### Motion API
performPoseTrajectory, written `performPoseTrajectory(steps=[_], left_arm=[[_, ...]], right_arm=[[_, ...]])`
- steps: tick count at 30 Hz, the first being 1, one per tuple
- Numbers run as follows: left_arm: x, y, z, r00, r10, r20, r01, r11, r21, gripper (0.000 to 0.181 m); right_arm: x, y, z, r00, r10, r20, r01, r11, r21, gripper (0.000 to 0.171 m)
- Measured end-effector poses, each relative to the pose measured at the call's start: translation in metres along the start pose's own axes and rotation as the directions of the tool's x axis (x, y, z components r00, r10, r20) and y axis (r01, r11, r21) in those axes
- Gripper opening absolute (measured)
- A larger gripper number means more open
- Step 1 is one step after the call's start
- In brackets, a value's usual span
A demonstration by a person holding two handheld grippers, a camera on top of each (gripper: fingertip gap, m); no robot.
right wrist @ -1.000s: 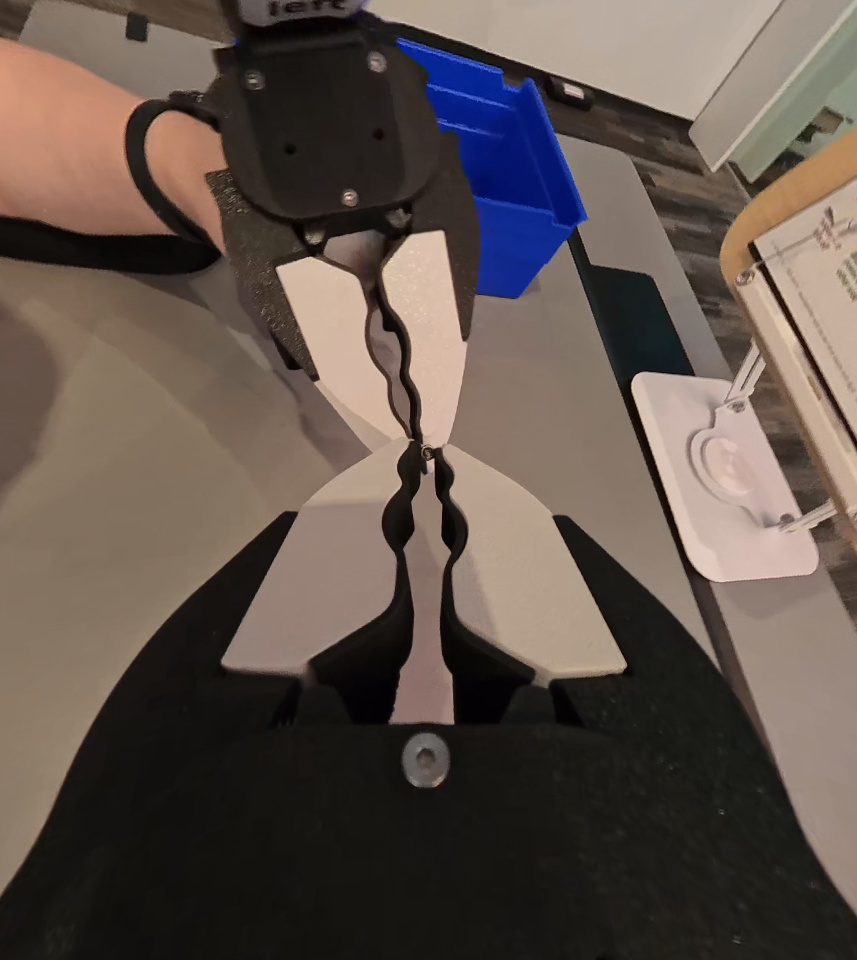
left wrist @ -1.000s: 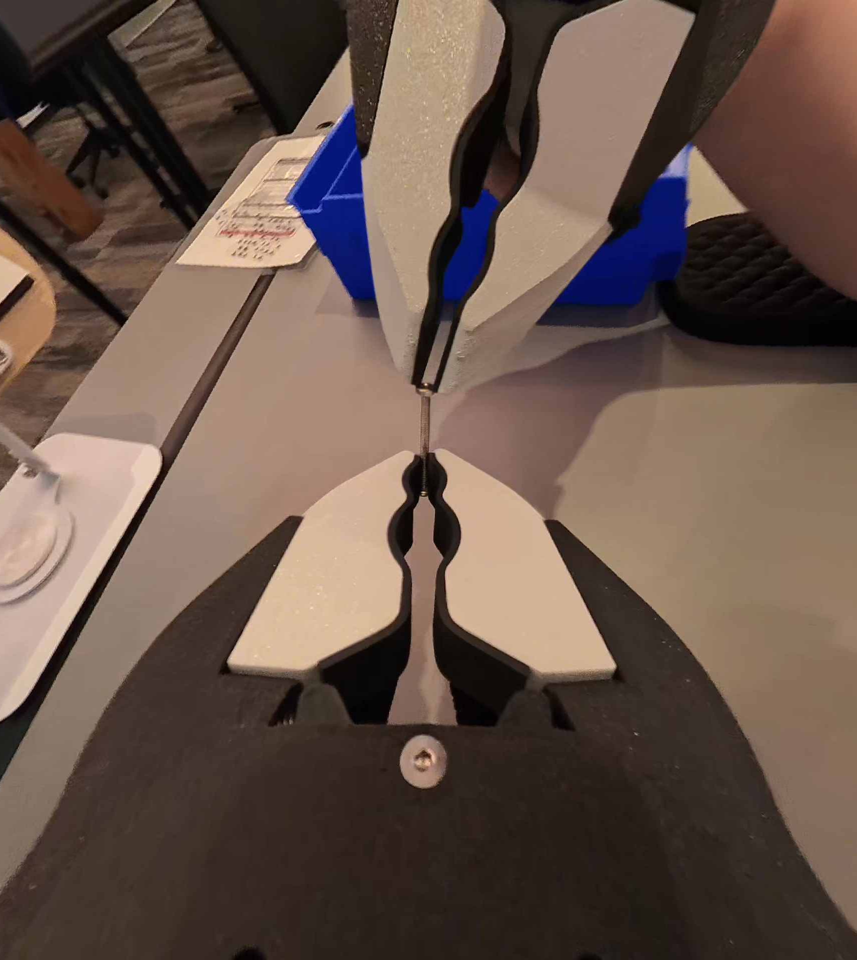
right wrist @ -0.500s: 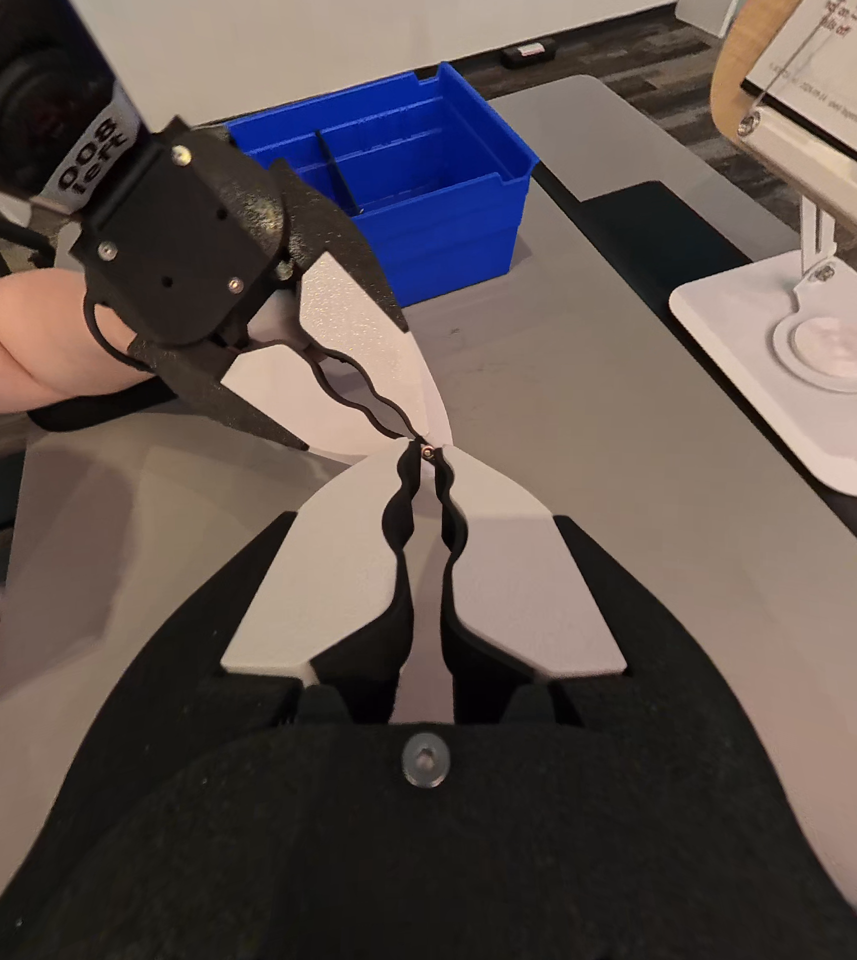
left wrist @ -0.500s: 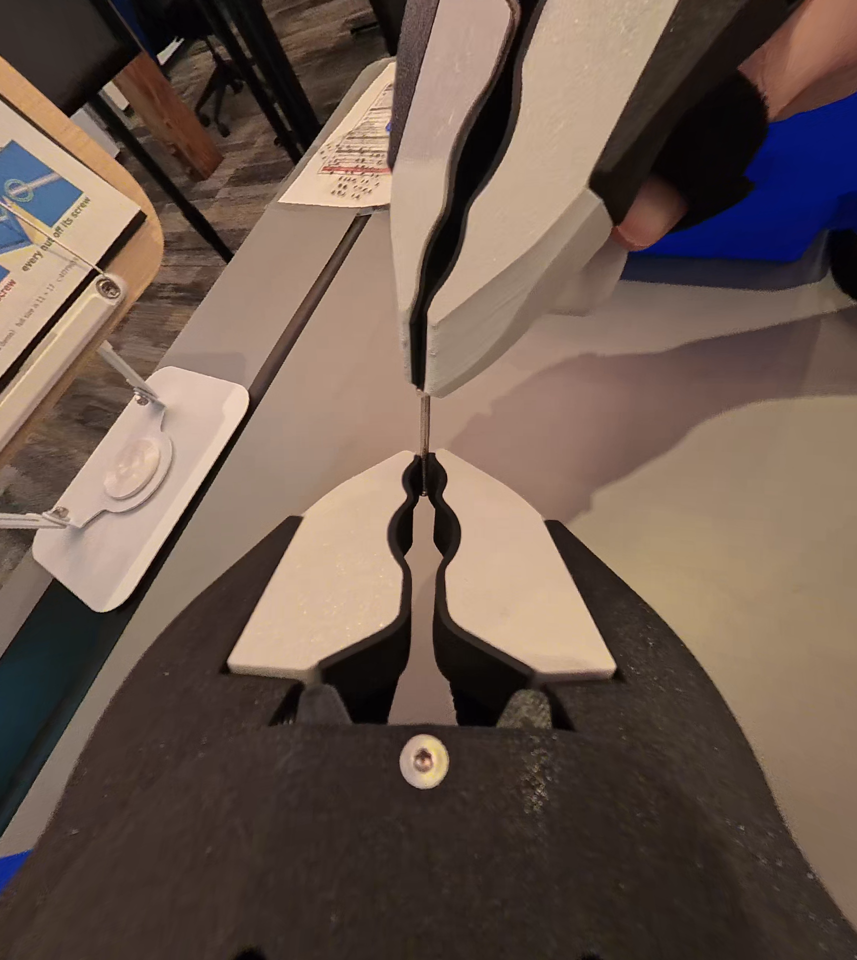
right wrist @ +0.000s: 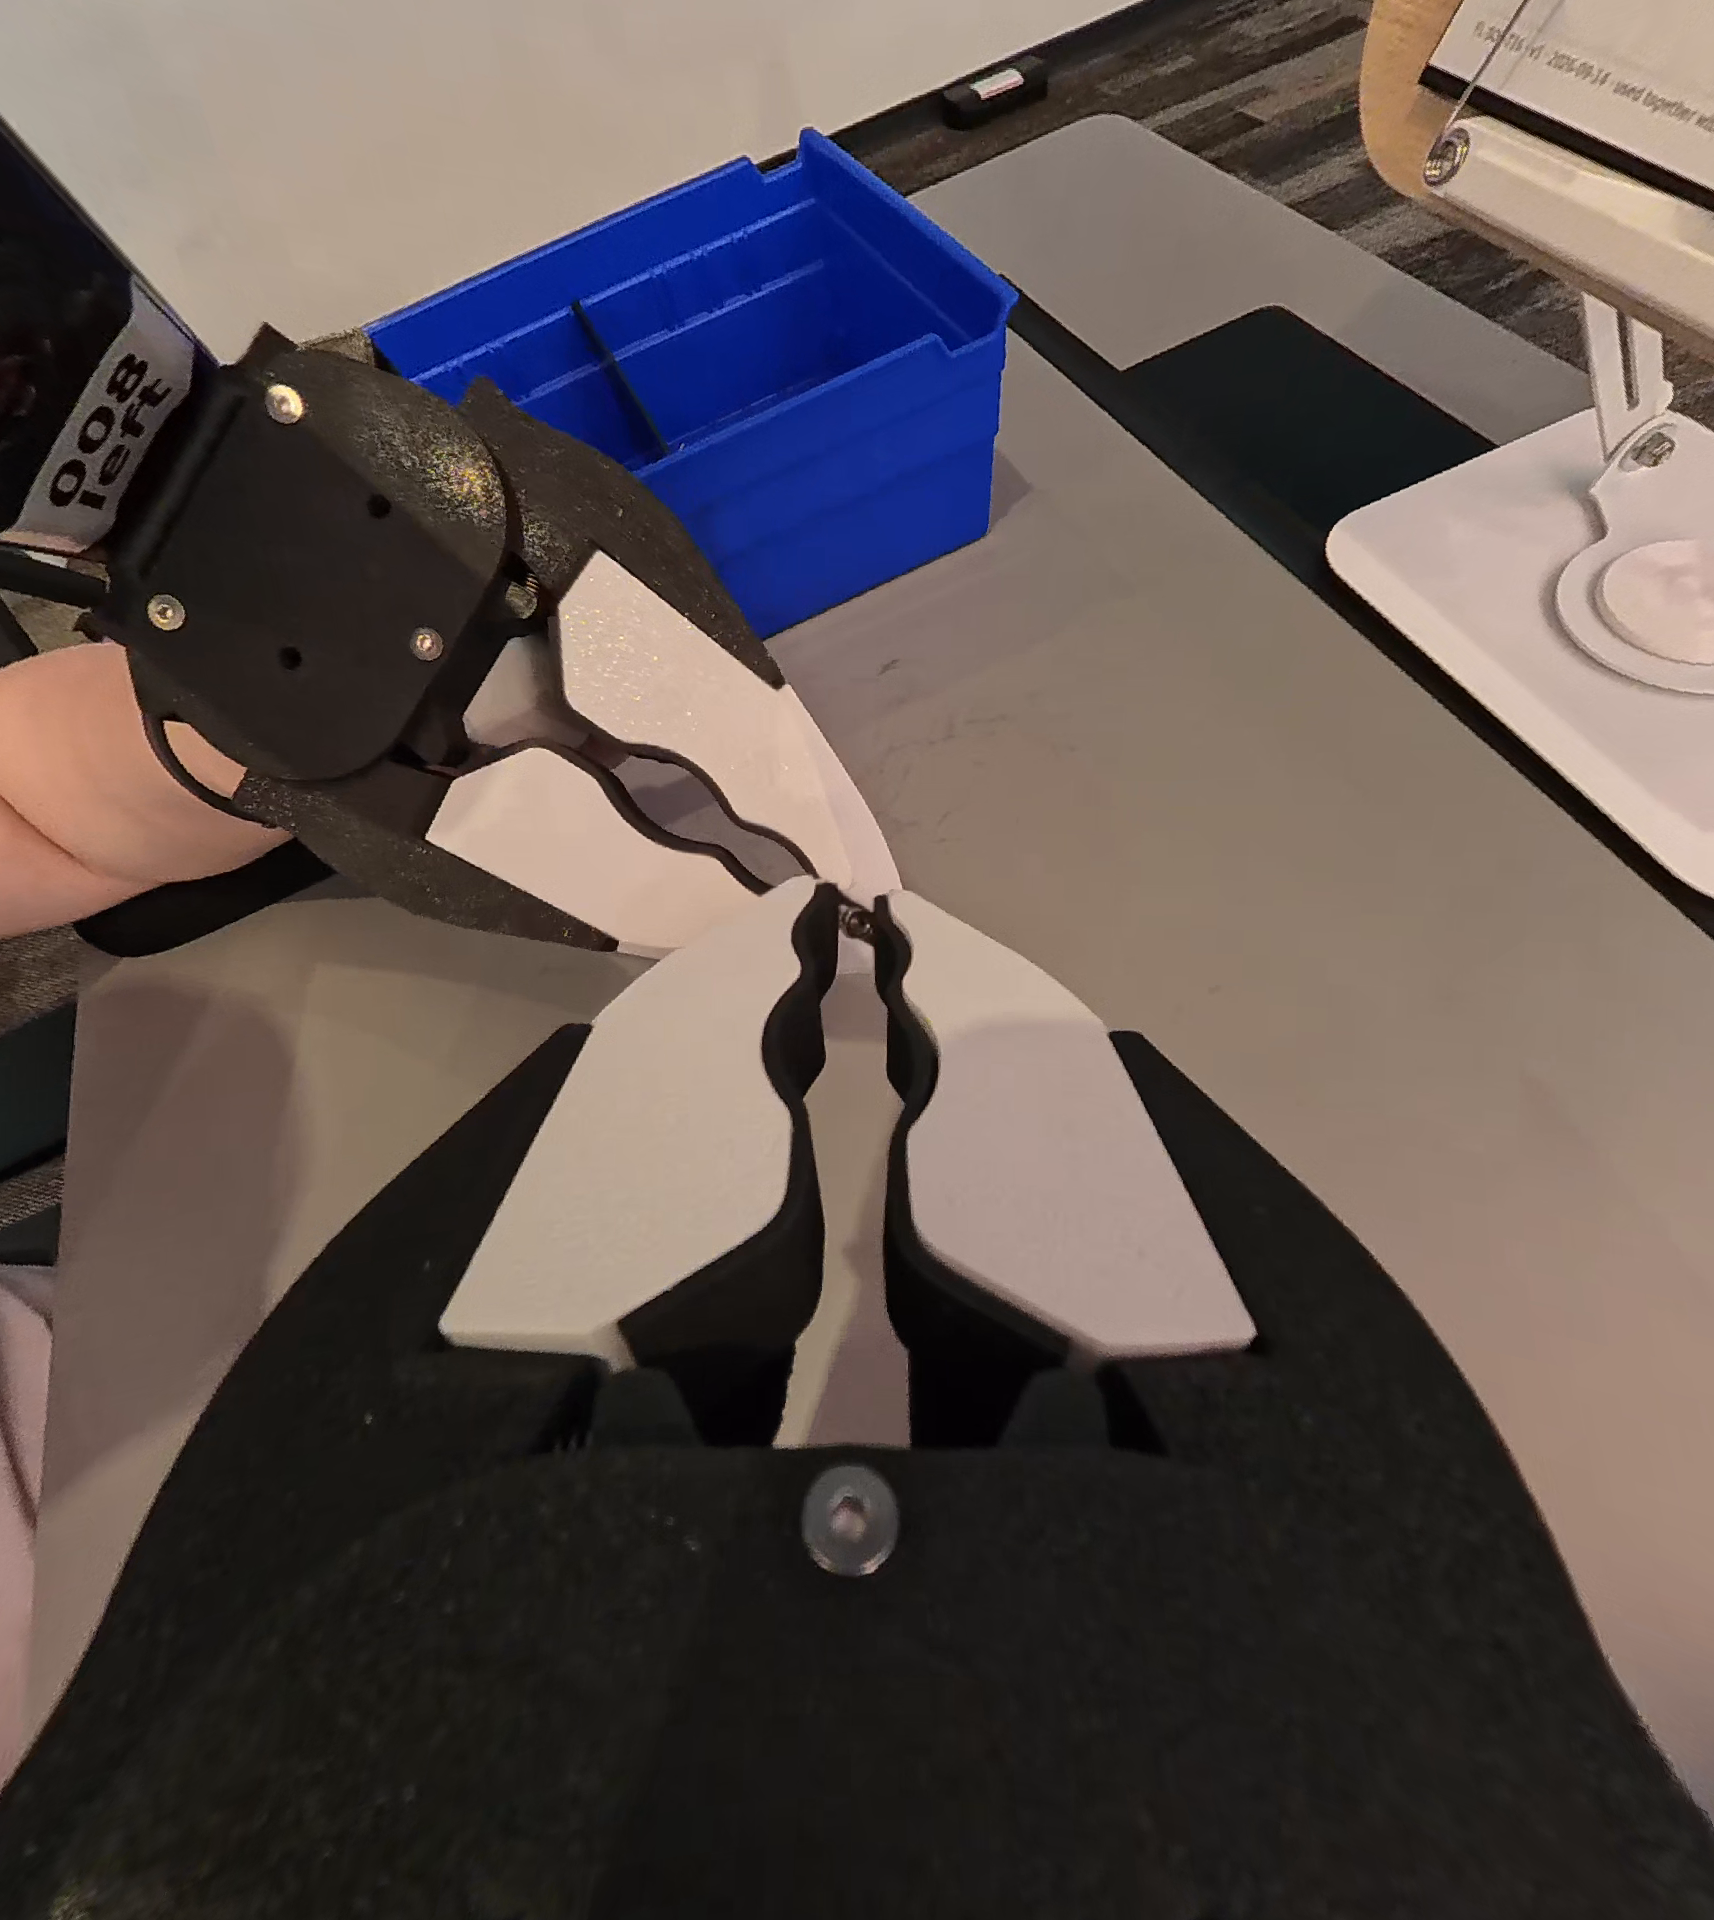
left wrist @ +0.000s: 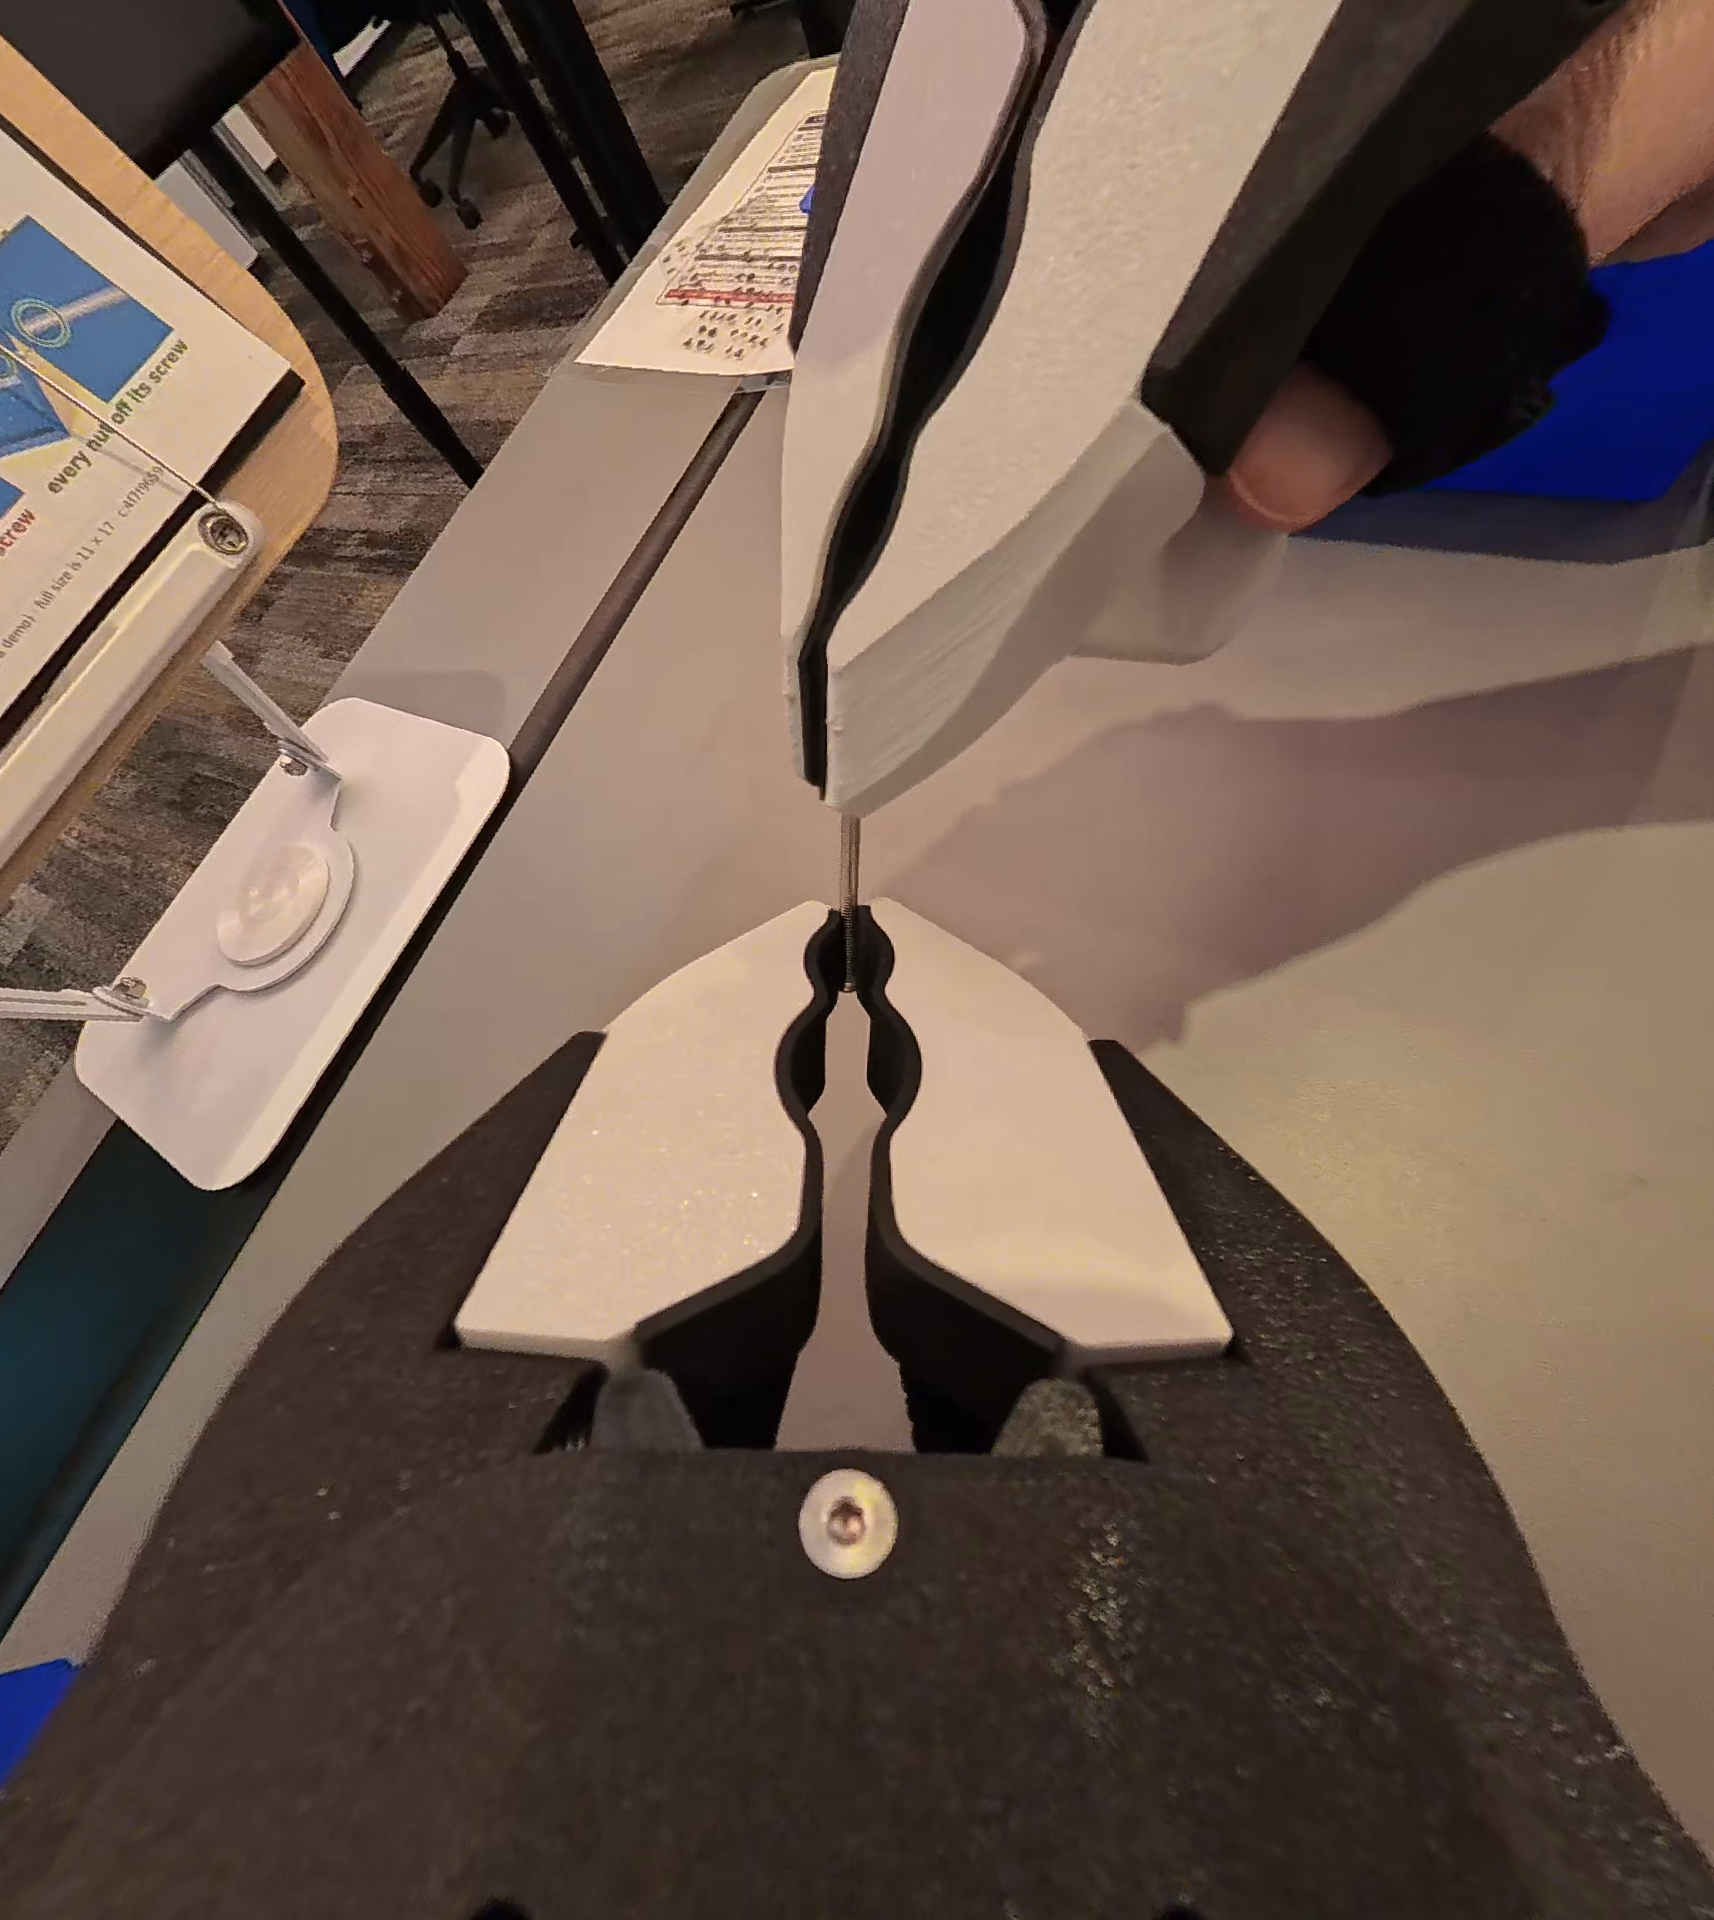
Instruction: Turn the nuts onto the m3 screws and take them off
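— Grey tabletop [right wrist: 1352, 987] lies under us both, with carpet beyond its edge. What have you got, left?

— I am the left gripper [left wrist: 845, 940], and my white fingers with black pads are clenched on the thin threaded steel screw [left wrist: 847, 883]. Its shaft sticks straight out past my tips, up into you.

— I am the right gripper [right wrist: 858, 920]. My jaws are pinched nearly together on a small dark bit of metal [right wrist: 855, 921] at my very tips. It looks like the screw's other end, or a nut on it. I cannot tell which; it is too small.

— So we meet tip to tip above the table, not touching it?

— Yes. In my view your tips sit just beside mine, coming in from the left.

— What lies behind you?

— An open blue plastic bin [right wrist: 936, 343] with dividers, farther back on the table. To my right stands a white flat stand base [right wrist: 1455, 644], which carries a wooden board with a printed sheet.
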State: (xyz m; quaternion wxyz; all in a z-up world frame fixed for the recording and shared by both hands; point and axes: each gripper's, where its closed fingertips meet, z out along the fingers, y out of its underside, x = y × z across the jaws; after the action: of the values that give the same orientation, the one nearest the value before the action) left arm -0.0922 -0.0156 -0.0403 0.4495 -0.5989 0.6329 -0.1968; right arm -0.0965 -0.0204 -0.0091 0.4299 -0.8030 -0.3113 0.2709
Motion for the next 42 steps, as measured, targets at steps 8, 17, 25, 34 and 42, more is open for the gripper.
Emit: performPoseTrajectory(steps=[8,17,25,34,42], left_arm=[[0.000,0.001,0.000,1.000,-0.001,-0.003,0.001,1.000,0.001,0.002],[0.003,-0.006,-0.003,0.998,-0.025,-0.049,0.028,0.998,0.049,0.002],[0.026,-0.039,-0.024,0.937,-0.088,-0.337,0.188,0.942,0.278,0.002],[0.048,-0.077,-0.068,0.816,-0.015,-0.578,0.348,0.811,0.470,0.001],[0.050,-0.079,-0.071,0.812,-0.004,-0.584,0.348,0.807,0.478,0.001]], right_arm=[[-0.001,-0.002,-0.001,1.000,-0.025,-0.007,0.025,1.000,0.008,0.006],[0.000,-0.015,-0.010,0.995,-0.094,-0.046,0.097,0.992,0.074,0.013],[-0.034,-0.028,-0.050,0.878,-0.479,0.008,0.466,0.858,0.217,0.021],[-0.068,-0.039,-0.057,0.830,-0.545,0.119,0.451,0.781,0.431,0.017],[-0.076,-0.044,-0.058,0.817,-0.565,0.113,0.457,0.755,0.470,0.016]])
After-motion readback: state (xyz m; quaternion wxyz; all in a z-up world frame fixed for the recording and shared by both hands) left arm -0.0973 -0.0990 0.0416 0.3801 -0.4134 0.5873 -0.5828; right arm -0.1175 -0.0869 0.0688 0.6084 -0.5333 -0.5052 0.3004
